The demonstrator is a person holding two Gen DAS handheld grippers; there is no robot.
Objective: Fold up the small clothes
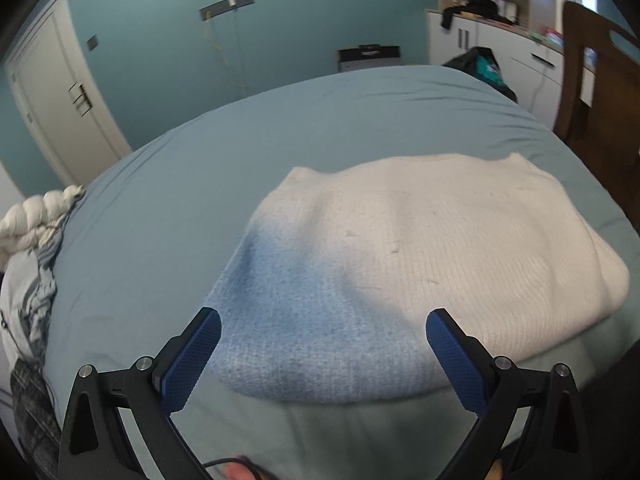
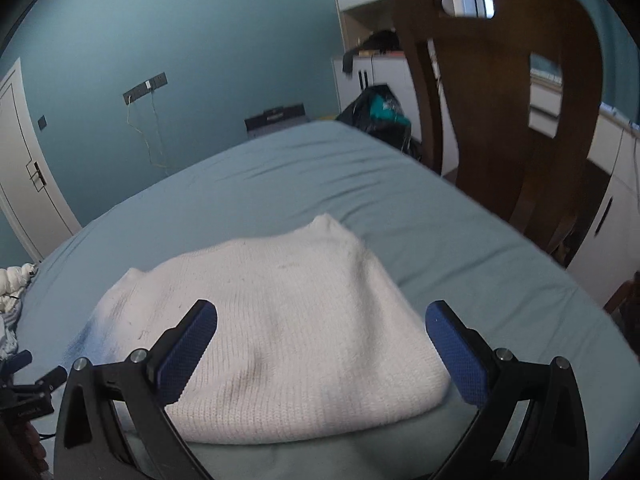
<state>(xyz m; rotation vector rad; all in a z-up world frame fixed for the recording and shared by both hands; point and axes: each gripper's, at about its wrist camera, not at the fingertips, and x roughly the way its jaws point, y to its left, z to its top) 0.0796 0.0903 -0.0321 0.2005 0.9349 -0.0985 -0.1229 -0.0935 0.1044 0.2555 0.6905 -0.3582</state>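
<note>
With the white knit sweater already lying as a compact folded bundle on the bed, I judge this garment nearly done, since my left gripper and right gripper hover spread wide over its near edge, holding nothing.

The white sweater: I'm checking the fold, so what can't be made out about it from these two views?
- Sleeves of the white sweater: not visible in either view; whether tucked under cannot be told.
- Its near hem: partly hidden in the right wrist view behind the right gripper fingers.
- Its blue patch, left wrist view: dye or shadow, unclear.
</note>
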